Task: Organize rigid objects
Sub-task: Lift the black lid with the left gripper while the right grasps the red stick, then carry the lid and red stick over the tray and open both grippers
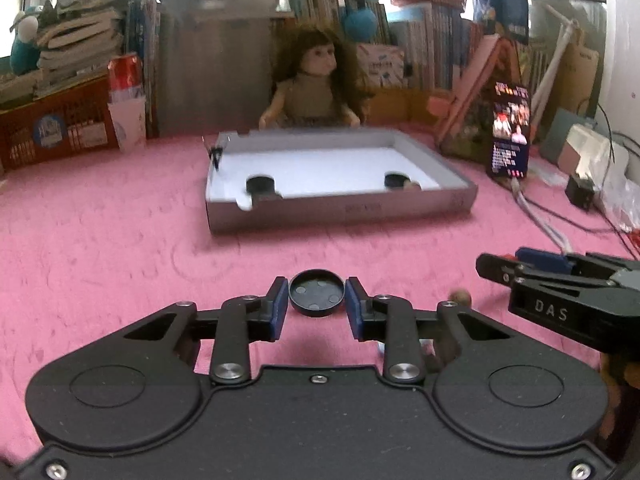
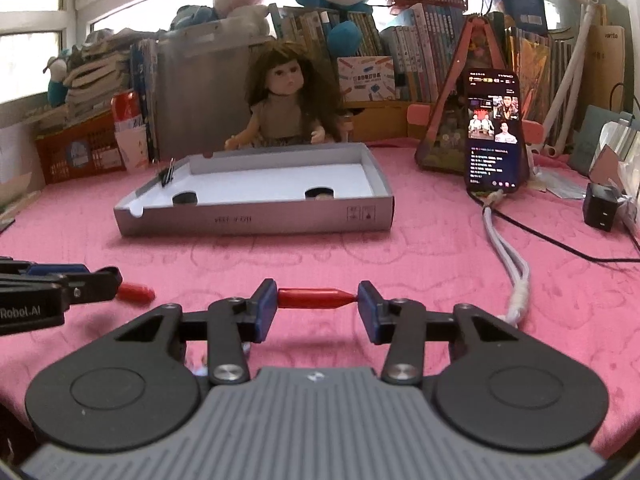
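My left gripper (image 1: pixel 317 298) has its blue pads on either side of a round black cap (image 1: pixel 317 293) that lies open side up on the pink cloth; the pads touch its rim. My right gripper (image 2: pixel 317 300) is shut end to end on a red pen-like piece (image 2: pixel 316 297). A second red piece (image 2: pixel 136 292) lies to its left, by the left gripper's fingers (image 2: pixel 94 280). The shallow grey box (image 1: pixel 340 210) stands ahead and holds two black caps (image 1: pixel 261 185) (image 1: pixel 396 180) and a black binder clip (image 1: pixel 216 154).
A small brown ball (image 1: pixel 460 297) lies on the cloth right of the left gripper. A phone (image 2: pixel 494 134) on a stand, its white cable (image 2: pixel 506 256) and a black charger (image 2: pixel 600 208) are at the right. A doll (image 2: pixel 282 104), books and crates line the back.
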